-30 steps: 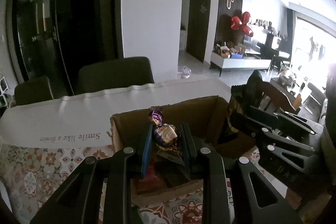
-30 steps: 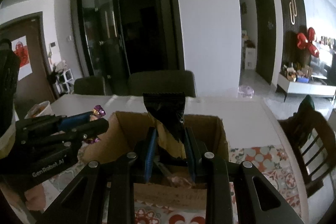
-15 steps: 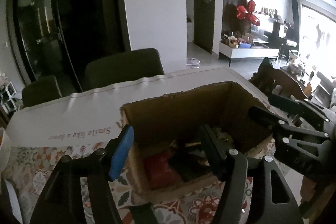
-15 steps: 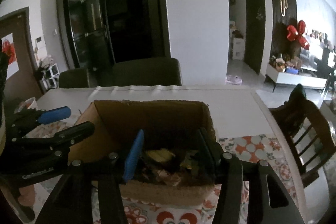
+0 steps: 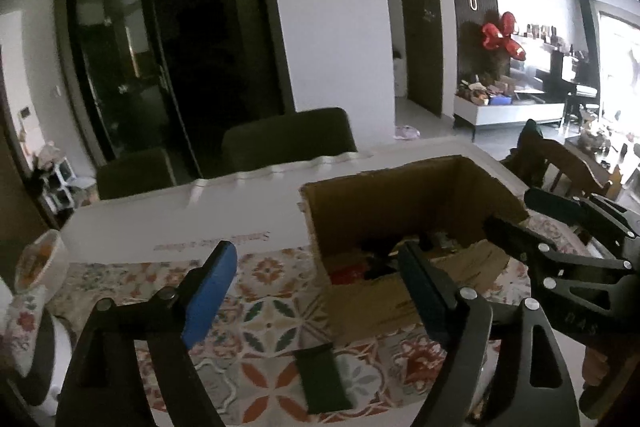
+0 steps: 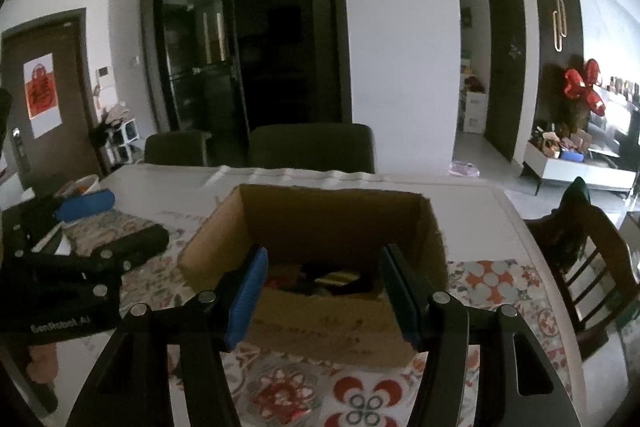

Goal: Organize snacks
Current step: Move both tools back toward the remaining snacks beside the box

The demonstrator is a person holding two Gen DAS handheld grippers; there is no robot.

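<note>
At lower left of the left wrist view, the left gripper [image 5: 316,275] stands spread and empty, its jaws having just been opening, over the patterned tablecloth [image 5: 272,311]. A dark green packet [image 5: 322,377] lies loose at bottom centre (likely the next pick). To its right sits the cardboard box [image 5: 360,299] with snacks [image 5: 372,263] inside. In the right wrist view the right gripper [image 6: 324,291] is likewise parted and empty before the box. Judged step: between drops; next calls for lowering onto the packet.
</note>
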